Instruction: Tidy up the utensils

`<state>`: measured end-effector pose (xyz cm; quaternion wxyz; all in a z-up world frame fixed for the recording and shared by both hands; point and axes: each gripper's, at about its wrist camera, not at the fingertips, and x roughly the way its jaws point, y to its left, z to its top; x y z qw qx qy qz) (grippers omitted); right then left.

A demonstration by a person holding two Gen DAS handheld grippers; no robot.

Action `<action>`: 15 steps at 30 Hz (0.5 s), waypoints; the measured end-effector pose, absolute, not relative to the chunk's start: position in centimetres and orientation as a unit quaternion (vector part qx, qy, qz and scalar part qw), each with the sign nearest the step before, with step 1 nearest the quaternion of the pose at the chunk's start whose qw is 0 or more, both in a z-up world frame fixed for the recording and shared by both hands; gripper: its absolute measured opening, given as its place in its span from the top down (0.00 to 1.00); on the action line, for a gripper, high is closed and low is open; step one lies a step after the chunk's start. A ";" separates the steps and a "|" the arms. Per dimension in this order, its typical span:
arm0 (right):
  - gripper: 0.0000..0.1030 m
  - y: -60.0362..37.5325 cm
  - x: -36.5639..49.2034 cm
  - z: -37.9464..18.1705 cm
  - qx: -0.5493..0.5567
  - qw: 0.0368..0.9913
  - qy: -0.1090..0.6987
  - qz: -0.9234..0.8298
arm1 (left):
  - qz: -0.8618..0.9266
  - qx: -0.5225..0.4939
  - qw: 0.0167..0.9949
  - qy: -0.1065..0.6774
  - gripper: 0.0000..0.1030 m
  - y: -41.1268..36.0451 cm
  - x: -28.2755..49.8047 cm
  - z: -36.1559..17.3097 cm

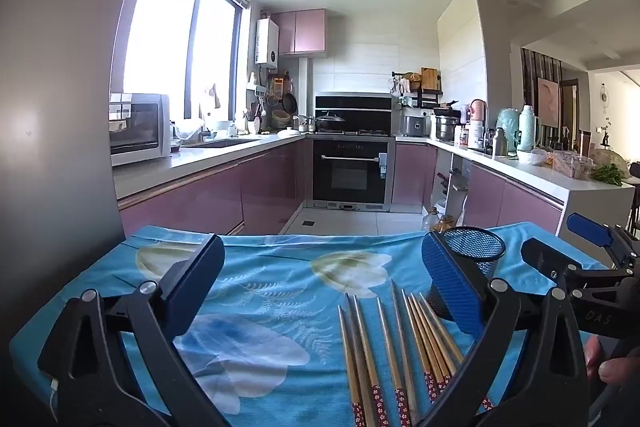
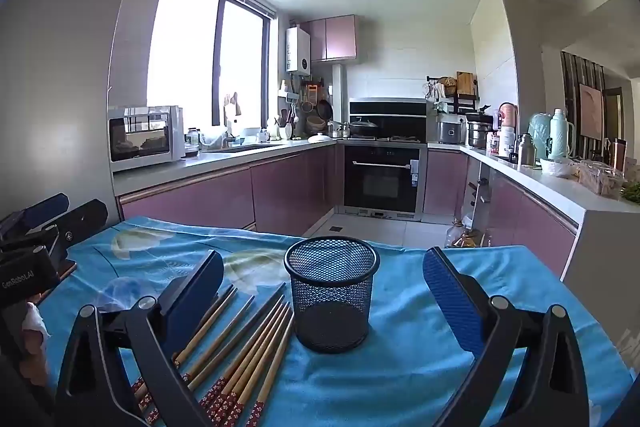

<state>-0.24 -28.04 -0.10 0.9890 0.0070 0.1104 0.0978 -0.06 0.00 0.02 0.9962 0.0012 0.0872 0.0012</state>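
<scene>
**Both claws wide open above the chopsticks**

Left claw (image 1: 320, 283) and right claw (image 2: 324, 291) gape wide, holding nothing. Chopsticks (image 2: 240, 351) lie loose at seven o'clock from the mesh cup (image 2: 332, 291), which stands upright on the blue cloth (image 2: 404, 367). Only the right view shows the cup whole; the left view half hides it behind a finger. Bare cloth spreads toward nine o'clock in the left view.

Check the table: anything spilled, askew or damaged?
Nothing spilled or damaged. The chopsticks lie loose and fanned on the cloth beside the upright mesh cup, none inside it. Both grippers are open.
</scene>
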 end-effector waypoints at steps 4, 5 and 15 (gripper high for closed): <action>0.06 -28.0 -0.5 -0.4 0.004 0.988 0.115 0.100 | 0.006 0.004 0.996 0.087 0.06 0.0 -0.4 0.3; 0.06 -28.1 -0.3 -0.5 0.005 0.988 0.116 0.100 | 0.007 0.004 0.996 0.087 0.06 0.0 -0.4 0.3; 0.06 -28.0 0.2 -0.8 0.007 0.988 0.118 0.103 | -0.002 0.003 0.996 0.086 0.06 -0.5 -0.5 0.8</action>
